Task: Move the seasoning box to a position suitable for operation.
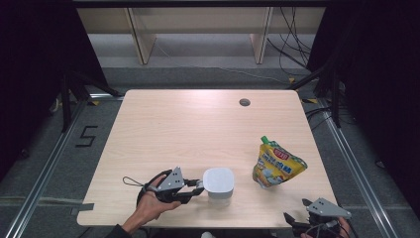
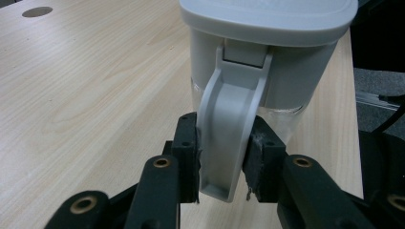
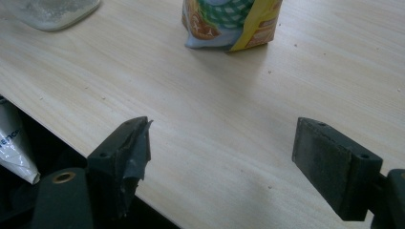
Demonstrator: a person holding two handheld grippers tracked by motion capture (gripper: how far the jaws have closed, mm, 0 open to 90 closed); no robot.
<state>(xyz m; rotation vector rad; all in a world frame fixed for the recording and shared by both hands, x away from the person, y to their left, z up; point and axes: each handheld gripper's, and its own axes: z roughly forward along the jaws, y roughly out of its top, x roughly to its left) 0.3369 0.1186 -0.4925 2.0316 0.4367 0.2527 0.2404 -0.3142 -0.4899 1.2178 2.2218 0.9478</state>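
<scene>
Item: grey-lidded jug [image 1: 219,185], standing upright near the front edge of the wooden table [image 1: 198,129], left of centre.

Item: jug handle [image 2: 232,129], a curved grey loop hanging from the lid hinge. The left gripper [image 1: 196,189] is clamping it, one black pad pressing on each side.

Item: yellow spouted pouch [image 1: 276,162], standing to the right of the jug, well apart from it.

Item: right gripper [image 1: 306,214], hovering at the table's front right corner, jaws spread wide and holding nothing, pointing toward the pouch.

Handling note: the pads are sitting low on the handle, so keeping the squeeze firm and the lift vertical is likely advisable, lest the jug swing or tip.
</scene>
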